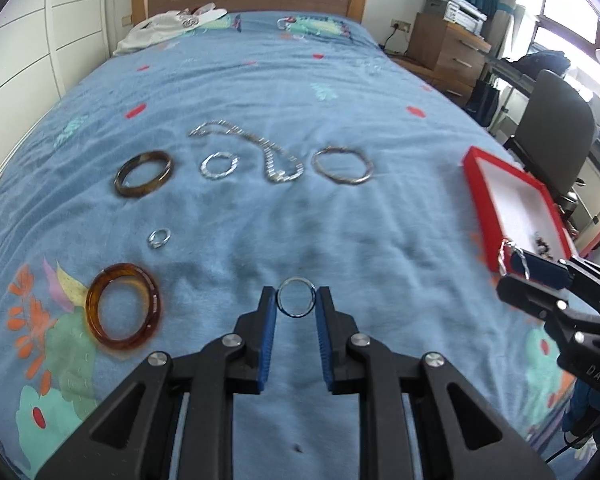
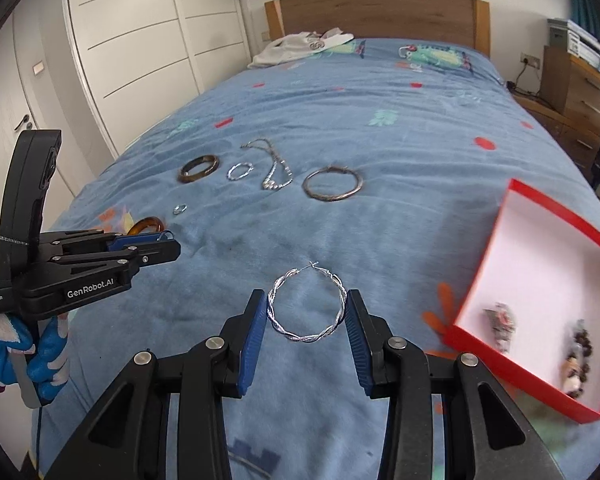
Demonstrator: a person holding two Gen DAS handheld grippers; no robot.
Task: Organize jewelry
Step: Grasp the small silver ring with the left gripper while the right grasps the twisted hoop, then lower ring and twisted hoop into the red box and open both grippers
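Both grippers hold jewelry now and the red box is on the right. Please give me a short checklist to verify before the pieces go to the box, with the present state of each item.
1. Left gripper pinches the small ring between both pads: ok.
2. Right gripper pinches the twisted hoop earring on both sides: ok.
3. Red box is open, white floor partly free: ok.
4. Box lies flat on the blanket: cannot tell, it looks tilted.
5. Path from the right gripper to the box holds no jewelry: ok.
6. Both grips firm enough to carry: cannot tell.
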